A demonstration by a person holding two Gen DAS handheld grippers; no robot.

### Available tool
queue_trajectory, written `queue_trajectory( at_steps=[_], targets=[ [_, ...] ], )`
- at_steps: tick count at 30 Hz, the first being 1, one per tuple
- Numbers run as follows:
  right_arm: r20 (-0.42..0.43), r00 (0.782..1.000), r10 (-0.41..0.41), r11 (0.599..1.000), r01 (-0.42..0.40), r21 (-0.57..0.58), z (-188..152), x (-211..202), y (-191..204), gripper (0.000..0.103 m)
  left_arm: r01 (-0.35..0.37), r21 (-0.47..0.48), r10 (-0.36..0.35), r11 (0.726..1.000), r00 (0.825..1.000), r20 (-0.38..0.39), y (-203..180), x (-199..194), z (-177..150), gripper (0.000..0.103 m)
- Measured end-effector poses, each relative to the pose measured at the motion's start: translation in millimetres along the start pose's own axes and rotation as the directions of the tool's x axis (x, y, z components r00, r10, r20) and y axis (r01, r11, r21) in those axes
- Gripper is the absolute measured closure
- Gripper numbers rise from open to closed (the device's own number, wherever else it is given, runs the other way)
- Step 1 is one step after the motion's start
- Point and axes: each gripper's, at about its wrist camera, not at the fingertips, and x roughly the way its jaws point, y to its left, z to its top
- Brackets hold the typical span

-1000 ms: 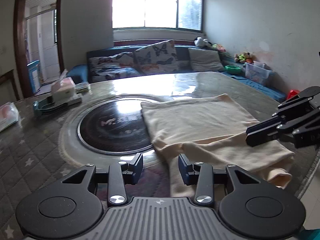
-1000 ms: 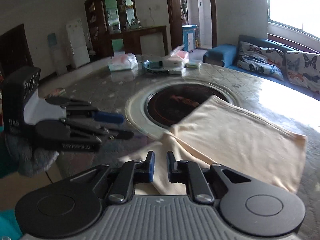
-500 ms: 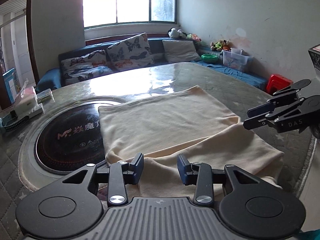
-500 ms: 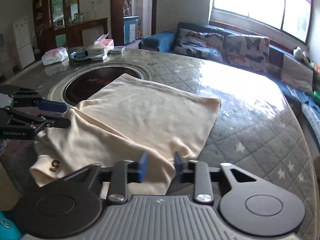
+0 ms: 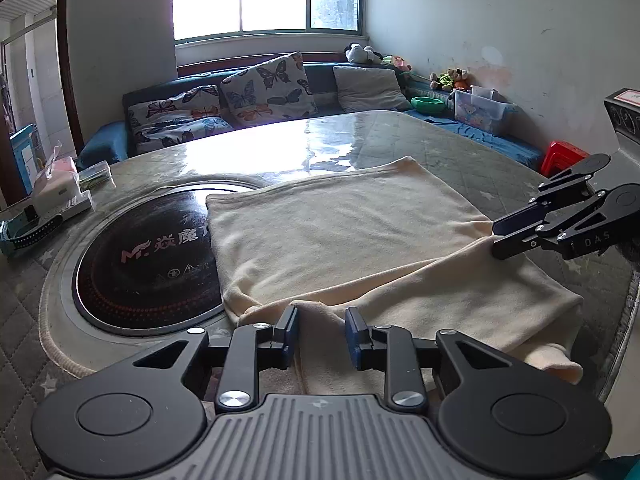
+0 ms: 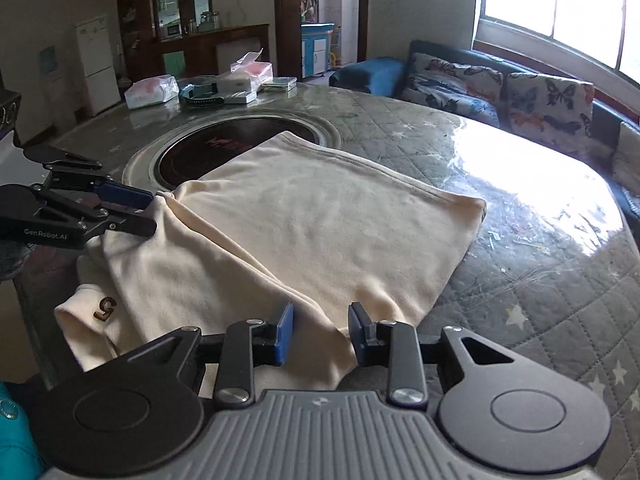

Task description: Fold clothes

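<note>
Both grippers sat at the near fold of the cream garment (image 5: 340,240), which lay flat on the round table (image 5: 400,140), its far left corner over the dark hotplate (image 5: 152,256). Left gripper (image 5: 320,336) and right gripper (image 6: 320,332) had fingers spread astride the fold.

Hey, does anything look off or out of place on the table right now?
Yes: the cream garment lies partly over the round black cooktop set into the table, an odd place for cloth. One sleeve droops over the near edge.
</note>
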Motion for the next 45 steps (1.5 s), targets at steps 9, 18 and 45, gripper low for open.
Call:
queue_trajectory(
  at_steps=[9,18,45],
  targets=[
    [0.014,1.0,-0.024,1.0,0.024,-0.012,-2,-5,5,0.099,-0.026,-0.001,0.026,1.0,1.0,0.006,5,-1,0,0.094],
    [0.023,0.999,-0.047,0.998,0.046,0.045,-13,-5,5,0.091,-0.054,-0.005,0.054,0.999,0.999,0.005,6,-1,1,0.096],
    [0.079,0.994,-0.069,0.994,0.062,0.088,-9,-10,8,0.089,0.038,0.035,-0.038,0.999,0.999,0.012,-14,6,2,0.092]
  ],
)
